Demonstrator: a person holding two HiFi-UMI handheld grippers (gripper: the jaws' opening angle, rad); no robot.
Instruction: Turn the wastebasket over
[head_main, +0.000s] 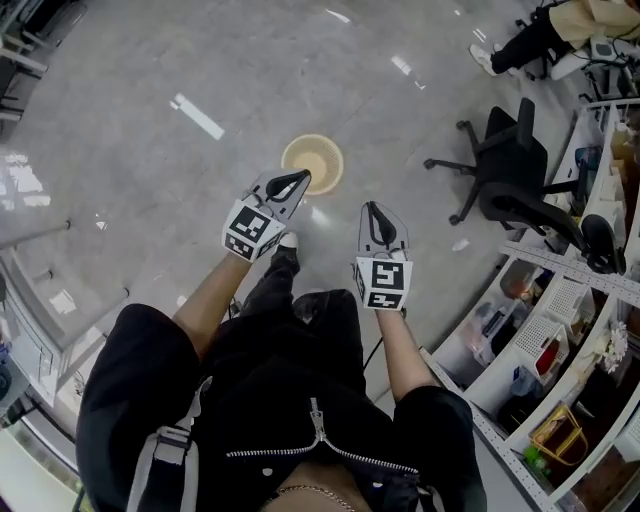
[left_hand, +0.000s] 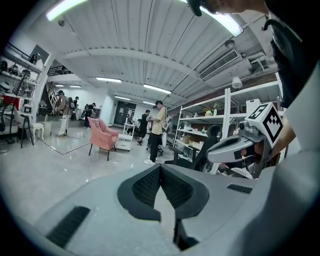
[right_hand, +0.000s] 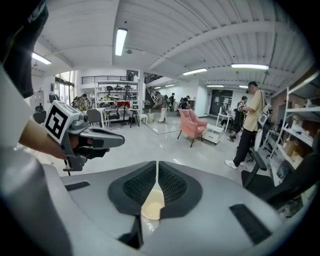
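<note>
A beige wastebasket (head_main: 312, 163) stands on the grey floor with its open mouth facing up, just ahead of the person's feet. My left gripper (head_main: 291, 183) is raised well above the floor, shut and empty, its tips overlapping the basket's near rim in the head view. Level with it on the right, my right gripper (head_main: 372, 209) is shut too and holds nothing. In the right gripper view the wastebasket (right_hand: 151, 205) shows far below through the gap under the closed jaws (right_hand: 157, 164), and the left gripper (right_hand: 100, 139) hangs at the left. The left gripper view (left_hand: 160, 167) looks across the room.
A black office chair (head_main: 510, 170) stands to the right of the basket. White shelving (head_main: 560, 330) with boxes runs along the right side. A pink armchair (left_hand: 102, 135) and several standing people (left_hand: 157, 130) are further off. A glass partition (head_main: 40, 300) is at the left.
</note>
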